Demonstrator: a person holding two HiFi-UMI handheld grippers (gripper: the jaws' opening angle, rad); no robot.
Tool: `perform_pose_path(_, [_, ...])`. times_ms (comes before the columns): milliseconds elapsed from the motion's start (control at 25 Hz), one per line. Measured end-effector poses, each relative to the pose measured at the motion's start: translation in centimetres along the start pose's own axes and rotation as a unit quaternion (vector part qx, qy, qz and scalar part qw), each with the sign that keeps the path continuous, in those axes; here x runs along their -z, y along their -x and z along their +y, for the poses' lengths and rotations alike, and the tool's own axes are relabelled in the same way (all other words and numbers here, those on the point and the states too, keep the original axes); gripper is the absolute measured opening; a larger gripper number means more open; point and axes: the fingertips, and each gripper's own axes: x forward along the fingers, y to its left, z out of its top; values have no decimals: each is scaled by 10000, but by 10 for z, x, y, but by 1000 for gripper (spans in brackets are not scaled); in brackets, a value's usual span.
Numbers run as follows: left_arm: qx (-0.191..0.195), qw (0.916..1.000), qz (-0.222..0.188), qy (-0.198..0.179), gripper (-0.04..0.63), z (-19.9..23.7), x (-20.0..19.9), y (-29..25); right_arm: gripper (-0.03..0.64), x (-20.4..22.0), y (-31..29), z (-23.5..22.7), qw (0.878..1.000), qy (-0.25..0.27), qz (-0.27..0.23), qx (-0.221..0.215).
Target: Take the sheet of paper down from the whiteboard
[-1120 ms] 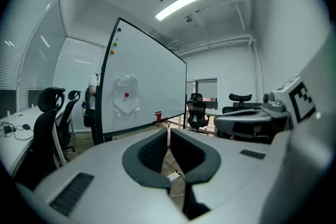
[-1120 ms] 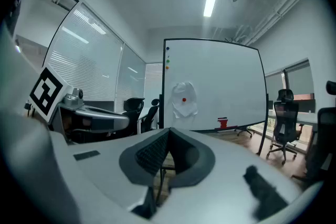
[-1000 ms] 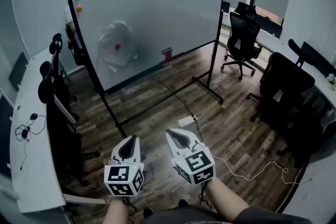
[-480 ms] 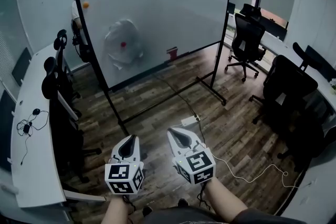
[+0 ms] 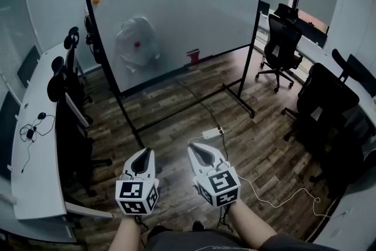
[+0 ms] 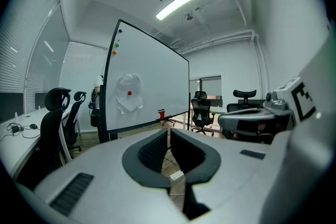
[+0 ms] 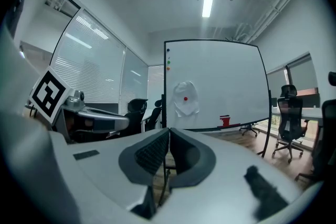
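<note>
Paper [image 5: 136,47] hangs well beyond left gripper [image 5: 145,152], right gripper [image 5: 194,148].

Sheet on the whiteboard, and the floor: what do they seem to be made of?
Sheet: thin white paper, matte, wrinkled and bulging off the board. Floor: brown planks with visible grain and seams, so wood or wood-look laminate, with a slight sheen.

Before you the whiteboard [image 5: 176,3] has a smooth, glossy white face, and its dark frame [image 5: 252,76] looks like painted metal. The sheet of paper [image 5: 136,47] on it is matt white and crumpled. The floor [image 5: 270,138] is wood plank with a dull sheen. Your left gripper [image 5: 145,152] and right gripper [image 5: 194,149] have matt grey plastic shells and dark ribbed pads [image 6: 153,150]
</note>
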Motion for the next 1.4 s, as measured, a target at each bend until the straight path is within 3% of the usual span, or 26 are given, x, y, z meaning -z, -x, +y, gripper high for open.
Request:
perform_pose_path(280, [-223, 9997, 25, -15, 29, -6, 4, -2, 23, 21, -3, -14, 9996, -145, 138, -178])
perform_pose_path(600, [-258, 9996, 55, 88, 29, 21, 8, -37, 23, 31, -38, -28, 9993, -136, 302, -143])
perform_pose_path(1080, [-158, 9998, 55, 101, 29, 106, -11, -144, 23, 9, -156, -84, 9993, -92, 339, 161])
perform_pose_path(1400, [-153, 9998, 63, 134, 29, 171, -26, -201, 23, -15, -244, -96, 9995, -15, 297, 138])
